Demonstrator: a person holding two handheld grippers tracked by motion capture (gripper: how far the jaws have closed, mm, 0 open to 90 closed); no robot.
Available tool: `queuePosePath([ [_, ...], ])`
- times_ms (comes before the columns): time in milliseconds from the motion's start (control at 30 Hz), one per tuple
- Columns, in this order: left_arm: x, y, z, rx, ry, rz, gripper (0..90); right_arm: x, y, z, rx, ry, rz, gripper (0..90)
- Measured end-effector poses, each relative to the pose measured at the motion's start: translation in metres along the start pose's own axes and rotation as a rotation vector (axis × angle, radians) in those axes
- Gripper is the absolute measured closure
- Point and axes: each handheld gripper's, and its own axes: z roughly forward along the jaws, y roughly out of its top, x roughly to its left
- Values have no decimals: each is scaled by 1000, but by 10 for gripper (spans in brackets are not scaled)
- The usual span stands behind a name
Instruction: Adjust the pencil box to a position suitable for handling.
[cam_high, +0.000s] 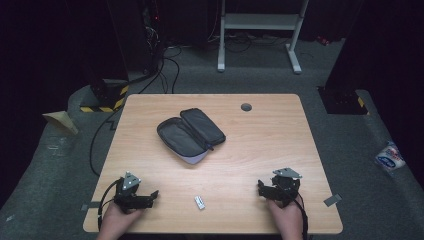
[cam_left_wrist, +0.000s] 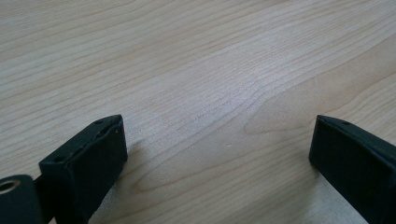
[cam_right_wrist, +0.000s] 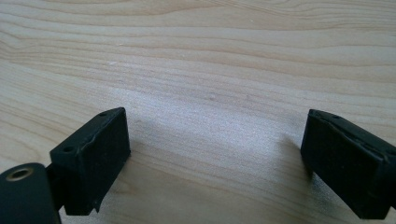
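Two grippers open | white eraser (cam_high: 199, 202) label unreadable | pencil case (cam_high: 191, 135) unzipped

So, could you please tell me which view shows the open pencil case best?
The high view: the pencil case lies open mid-table, whole and unobstructed. Both gripper views look at bare table wood between their open jaws, without the case.

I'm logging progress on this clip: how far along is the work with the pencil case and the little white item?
Done: the pencil case already lies unzipped and open mid-table. In hand: nothing; the left gripper and right gripper rest near the table's front edge, jaws open over bare wood. Left: the small white item still lies outside the case, between the grippers, untouched. So probably at the very start.
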Motion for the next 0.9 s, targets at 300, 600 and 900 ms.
queuePosePath([
  [300,0,0,0,1,0,1,46,0,0,0,-1,0,-1,79],
  [600,0,0,0,0,-1,0,45,0,0,0,-1,0,-2,79],
  [900,0,0,0,-2,10,-10,47,0,0,0,-1,0,-4,79],
])
